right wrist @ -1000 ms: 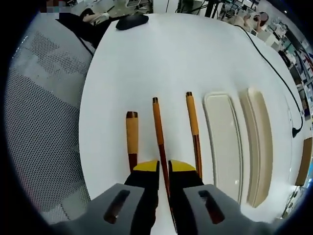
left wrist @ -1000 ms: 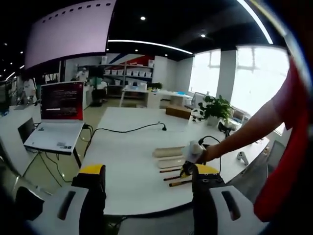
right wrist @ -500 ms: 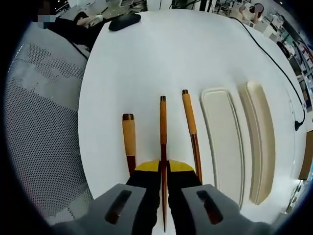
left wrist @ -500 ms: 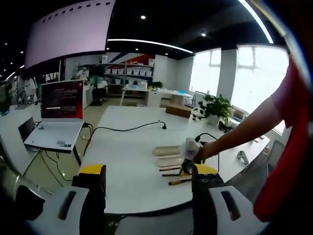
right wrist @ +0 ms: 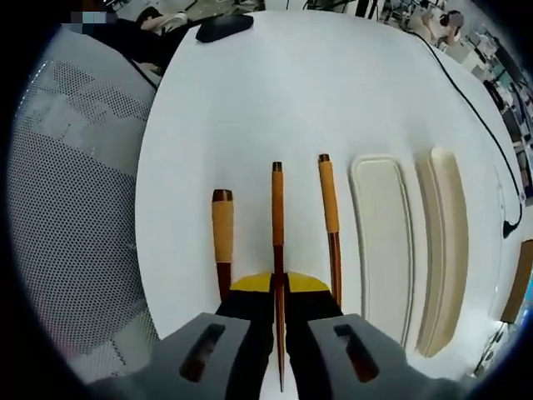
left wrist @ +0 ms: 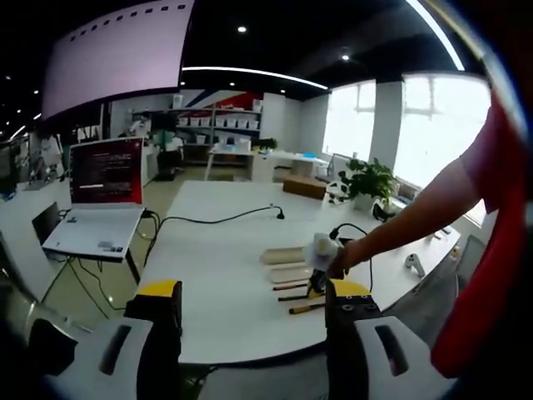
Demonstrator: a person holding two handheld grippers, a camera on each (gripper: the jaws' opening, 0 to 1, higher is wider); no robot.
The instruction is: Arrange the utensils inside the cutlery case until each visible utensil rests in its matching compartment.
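Note:
In the right gripper view, three wooden-handled utensils lie side by side on the white table (right wrist: 275, 92). A thick-handled one (right wrist: 222, 237) is on the left and a slimmer one (right wrist: 327, 208) on the right. Between them runs the thin middle utensil (right wrist: 276, 217), and my right gripper (right wrist: 278, 283) is shut on it. To their right the cream cutlery case (right wrist: 381, 242) and its lid (right wrist: 441, 242) lie lengthwise. In the left gripper view, my left gripper (left wrist: 254, 296) hangs open off the table's near edge. A gloved hand (left wrist: 325, 252) holds the right gripper (left wrist: 317, 286) over the utensils (left wrist: 291, 297), beside the case (left wrist: 287, 262).
A black object (right wrist: 225, 27) lies at the table's far end and a black cable (right wrist: 479, 125) runs along its right side. A mesh chair (right wrist: 75, 167) stands left of the table. An open laptop (left wrist: 104, 175) sits on a side desk, and a potted plant (left wrist: 366, 183) stands beyond.
The right jaws have closed on the thin middle utensil, which swung from a slant to straight along the jaws. The left gripper has stayed open and still.

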